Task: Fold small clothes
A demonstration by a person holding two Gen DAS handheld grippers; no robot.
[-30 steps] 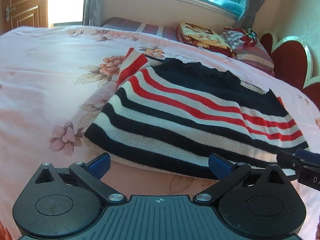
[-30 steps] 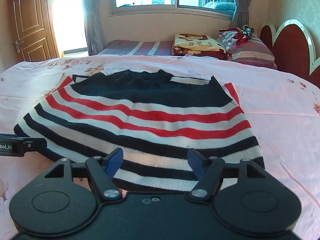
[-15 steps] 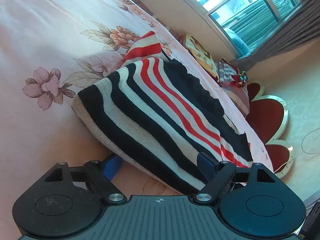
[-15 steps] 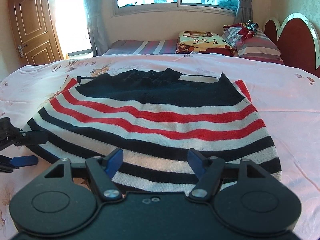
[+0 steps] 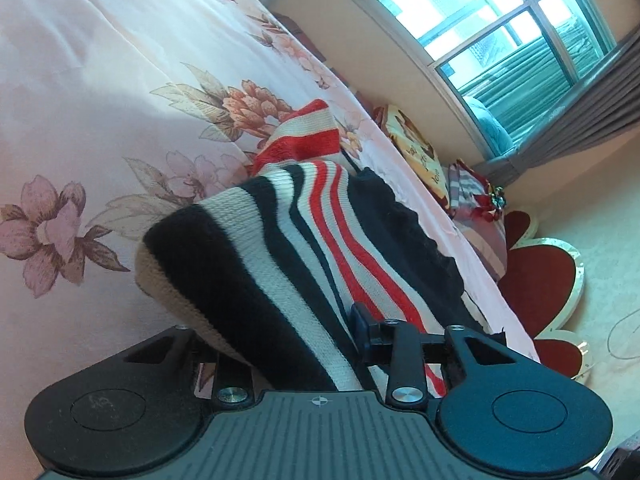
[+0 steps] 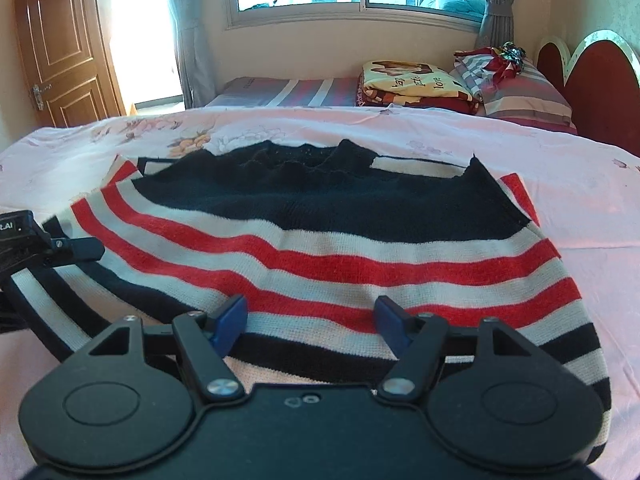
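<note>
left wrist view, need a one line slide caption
Left gripper closing on the hem corner of a striped sweater lying on a floral bedsheet, window beyond.

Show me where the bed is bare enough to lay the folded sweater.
Bare sheet runs between the sweater and the pillows, and again right of the sweater. The near-left hem is crowded by the left gripper.

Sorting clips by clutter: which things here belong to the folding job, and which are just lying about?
Part of the job:
striped sweater
left gripper, closing on its hem
right gripper, open over the hem
floral bedsheet

Lying about:
folded blanket
striped pillow
</note>
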